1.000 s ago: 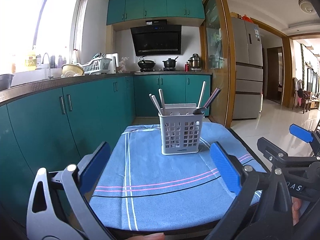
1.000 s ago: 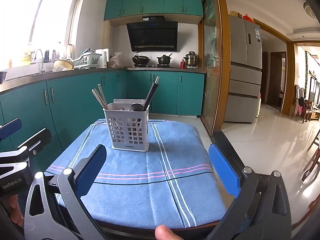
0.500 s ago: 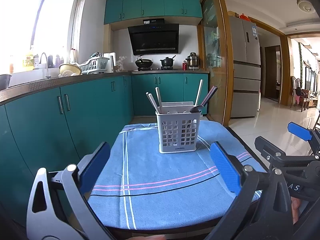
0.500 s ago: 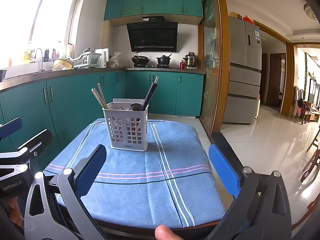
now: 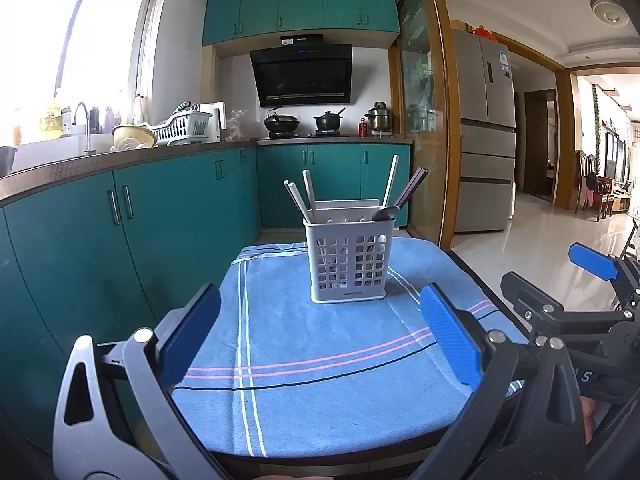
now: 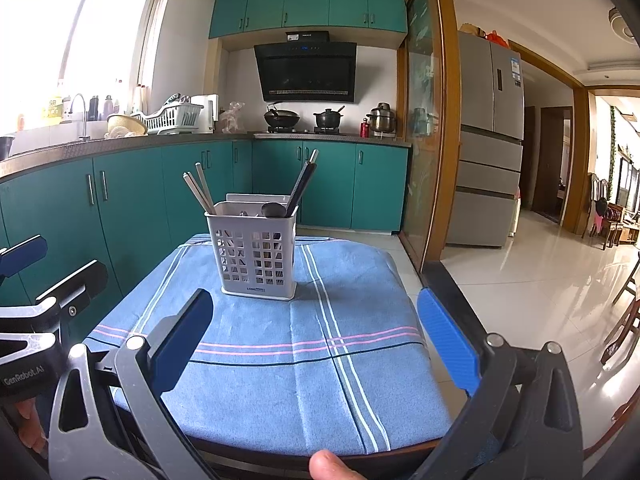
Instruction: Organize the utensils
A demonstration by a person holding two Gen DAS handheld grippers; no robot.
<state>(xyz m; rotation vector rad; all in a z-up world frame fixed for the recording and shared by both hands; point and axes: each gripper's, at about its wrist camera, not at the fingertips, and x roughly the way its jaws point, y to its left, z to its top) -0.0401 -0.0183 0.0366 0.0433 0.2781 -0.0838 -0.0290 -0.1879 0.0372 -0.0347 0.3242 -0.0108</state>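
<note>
Both hand-held grippers, left (image 5: 320, 336) and right (image 6: 316, 336), hang released at the table's (image 6: 280, 380) near edge, utensils (image 6: 200, 194) standing in the caddy (image 6: 256, 252) mid-table: sorted or awaiting sorting, can't tell

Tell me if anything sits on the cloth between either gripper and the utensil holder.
Nothing visible does. Only bare blue cloth lies between the open left gripper and the utensil holder, and likewise ahead of the open right gripper.

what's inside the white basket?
The basket holds pale chopsticks leaning left, dark chopsticks leaning right and a dark spoon. Their lower ends are mostly hidden behind the perforated wall.
</note>
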